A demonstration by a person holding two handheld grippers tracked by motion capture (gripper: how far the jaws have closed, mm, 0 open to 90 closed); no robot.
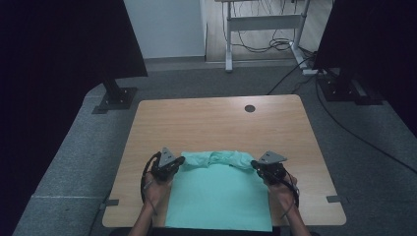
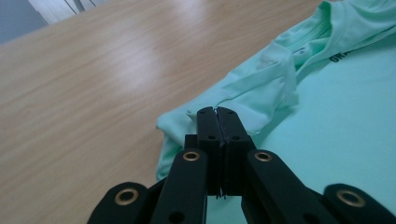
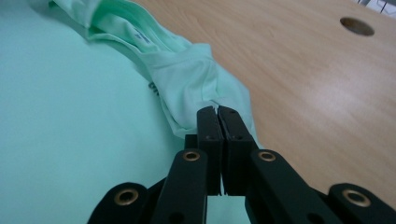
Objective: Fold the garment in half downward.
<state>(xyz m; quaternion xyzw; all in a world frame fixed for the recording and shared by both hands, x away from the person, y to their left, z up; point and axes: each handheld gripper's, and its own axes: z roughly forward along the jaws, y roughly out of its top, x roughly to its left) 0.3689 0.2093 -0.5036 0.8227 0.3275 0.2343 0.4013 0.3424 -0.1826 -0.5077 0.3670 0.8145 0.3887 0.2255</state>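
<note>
Both grippers [image 1: 178, 162] [image 1: 255, 165] clamped on shirt [image 1: 219, 194]

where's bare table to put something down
Bare: the far half of the table, between the shirt collar and the round hole; also narrow strips left and right of the shirt. Crowded: the near middle, under the shirt and both tongs.

We see each tool, left [image 1: 178, 162] and right [image 1: 255, 165], pinching the mint shirt's [image 1: 219, 196] bunched far edge on the tabletop [image 1: 206, 123].
</note>
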